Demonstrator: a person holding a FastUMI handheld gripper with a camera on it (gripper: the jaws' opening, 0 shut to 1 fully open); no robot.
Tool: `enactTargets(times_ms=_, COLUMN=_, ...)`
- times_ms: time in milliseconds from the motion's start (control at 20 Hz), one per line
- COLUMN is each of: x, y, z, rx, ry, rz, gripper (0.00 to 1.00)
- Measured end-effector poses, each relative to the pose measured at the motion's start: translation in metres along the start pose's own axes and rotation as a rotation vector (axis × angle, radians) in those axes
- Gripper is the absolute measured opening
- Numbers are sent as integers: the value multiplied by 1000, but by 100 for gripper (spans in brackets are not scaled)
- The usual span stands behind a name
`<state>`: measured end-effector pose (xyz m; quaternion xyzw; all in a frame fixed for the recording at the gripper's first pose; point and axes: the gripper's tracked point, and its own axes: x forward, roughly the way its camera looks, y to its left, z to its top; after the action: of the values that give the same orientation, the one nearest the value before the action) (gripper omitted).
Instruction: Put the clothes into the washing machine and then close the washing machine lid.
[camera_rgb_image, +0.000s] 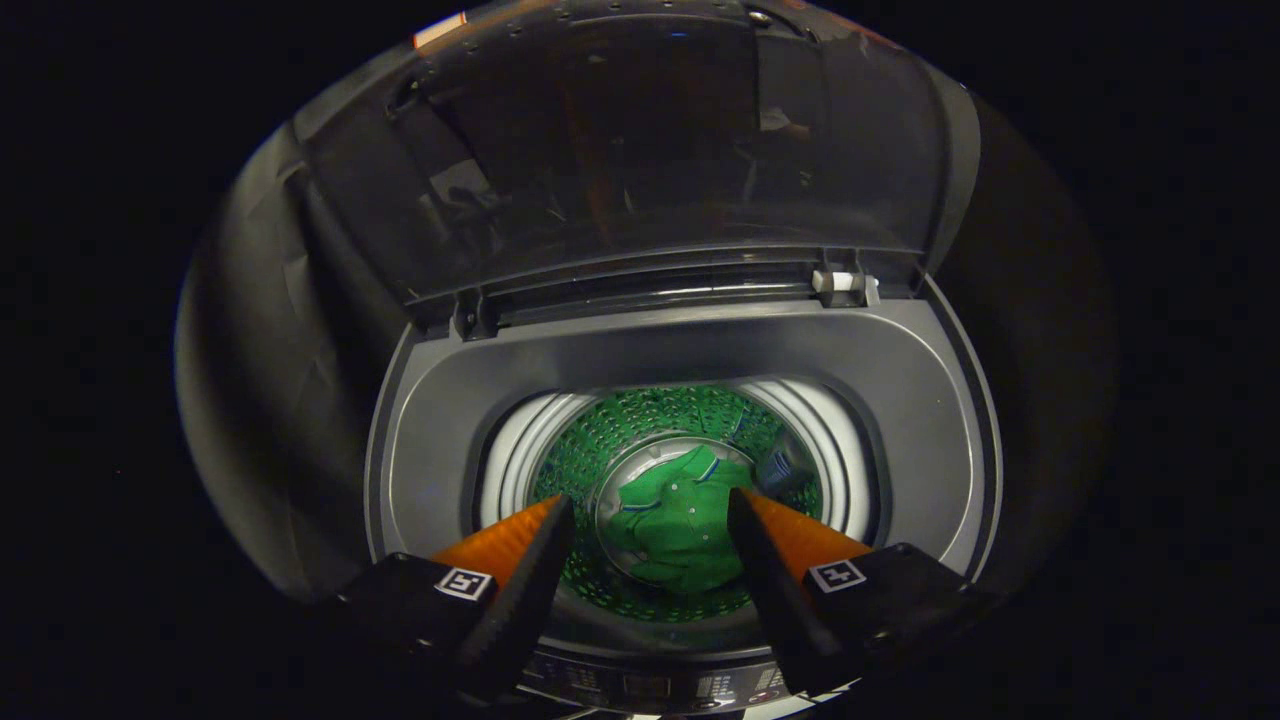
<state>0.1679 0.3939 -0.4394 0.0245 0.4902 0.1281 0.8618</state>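
The gripper hangs over the washing machine, its 2 fingers wide apart and holding nothing. Between and beyond them, a green garment lies in the drum. The lid stands raised beyond.

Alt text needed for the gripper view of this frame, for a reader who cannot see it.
A green shirt lies at the bottom of the drum of a top-loading washing machine, whose lid stands raised behind the opening. The gripper hovers above the drum, jaws open and empty, with the shirt seen between them.
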Motion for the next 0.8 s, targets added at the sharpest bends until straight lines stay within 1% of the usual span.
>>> enactTargets(times_ms=350, x=-19, y=0, z=3, rx=3, ry=-26, rz=-2, gripper=99)
enactTargets(times_ms=550, x=-39, y=-6, z=19, rx=-25, ry=-86, rz=-27, gripper=99)
enactTargets(times_ms=800, x=-70, y=2, z=53, rx=-48, ry=-160, rz=-5, gripper=99)
